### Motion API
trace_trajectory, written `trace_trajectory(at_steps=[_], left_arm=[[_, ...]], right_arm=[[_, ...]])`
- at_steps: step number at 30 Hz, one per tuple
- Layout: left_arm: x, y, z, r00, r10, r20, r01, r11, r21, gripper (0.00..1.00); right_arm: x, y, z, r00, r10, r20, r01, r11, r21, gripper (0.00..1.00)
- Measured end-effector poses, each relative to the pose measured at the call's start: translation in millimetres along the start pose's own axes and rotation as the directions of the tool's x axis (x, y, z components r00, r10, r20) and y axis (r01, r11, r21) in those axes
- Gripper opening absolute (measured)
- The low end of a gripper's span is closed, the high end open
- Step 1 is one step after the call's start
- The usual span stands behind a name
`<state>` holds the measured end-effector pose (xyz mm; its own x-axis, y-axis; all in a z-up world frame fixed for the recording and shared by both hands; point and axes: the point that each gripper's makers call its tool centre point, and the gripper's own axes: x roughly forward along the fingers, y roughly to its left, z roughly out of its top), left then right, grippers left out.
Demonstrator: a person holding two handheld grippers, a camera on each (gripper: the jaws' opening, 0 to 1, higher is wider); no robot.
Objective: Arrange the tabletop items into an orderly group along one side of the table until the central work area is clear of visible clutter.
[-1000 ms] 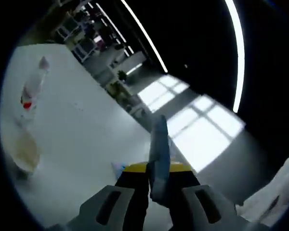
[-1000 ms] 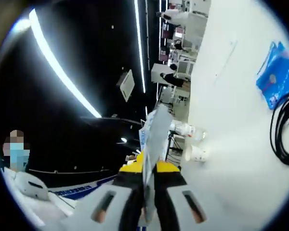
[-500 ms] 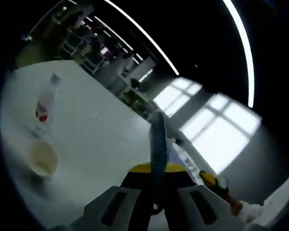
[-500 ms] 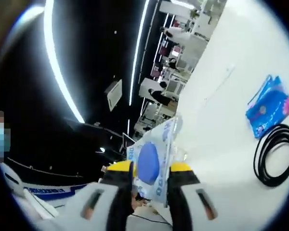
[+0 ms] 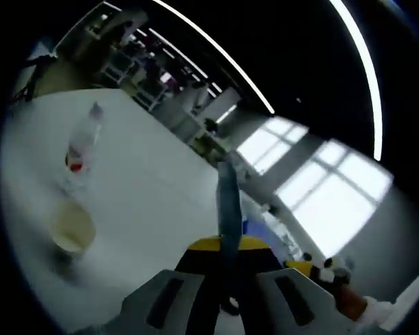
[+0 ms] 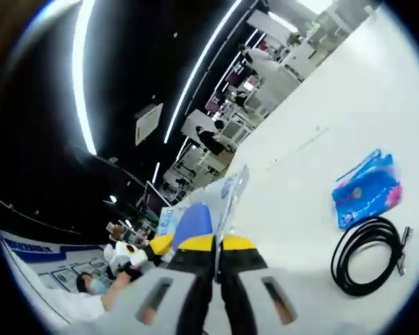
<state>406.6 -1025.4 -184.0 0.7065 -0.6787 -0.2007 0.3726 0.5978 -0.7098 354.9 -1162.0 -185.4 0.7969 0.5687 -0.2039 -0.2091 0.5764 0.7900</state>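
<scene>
Two claws pinch one flat blue-and-clear plastic packet (image 6: 227,202), the left claw (image 5: 227,269) and right claw (image 6: 216,262) each pressed together on it. Best carry it level toward the white tabletop (image 6: 300,174) edge, beside the blue pouch (image 6: 366,195) right of the right claw.

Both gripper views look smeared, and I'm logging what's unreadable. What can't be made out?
- Clear plastic bottle with red label, left gripper view: motion blur hides label and contents.
- Thin blue-and-clear packet, edge-on; its print too small in right gripper view.
- Coiled black cable: end plug too small.
</scene>
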Motion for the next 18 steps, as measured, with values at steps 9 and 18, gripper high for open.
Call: trace_trajectory(at_steps=[9,18], left_arm=[[22.3,25.2,-5.8,0.987,0.139,-0.075,-0.125,0.978,0.168,0.0],[51.8,55.7,-8.7,0.953,0.28,-0.117,-0.254,0.946,0.2,0.0]], right_arm=[[27.9,-46.0,4.8,0.98,-0.167,-0.104,0.151,0.977,-0.149,0.0],[60.0,-79.6,-0.9,0.94,-0.312,-0.141,0.252,0.909,-0.332,0.0]])
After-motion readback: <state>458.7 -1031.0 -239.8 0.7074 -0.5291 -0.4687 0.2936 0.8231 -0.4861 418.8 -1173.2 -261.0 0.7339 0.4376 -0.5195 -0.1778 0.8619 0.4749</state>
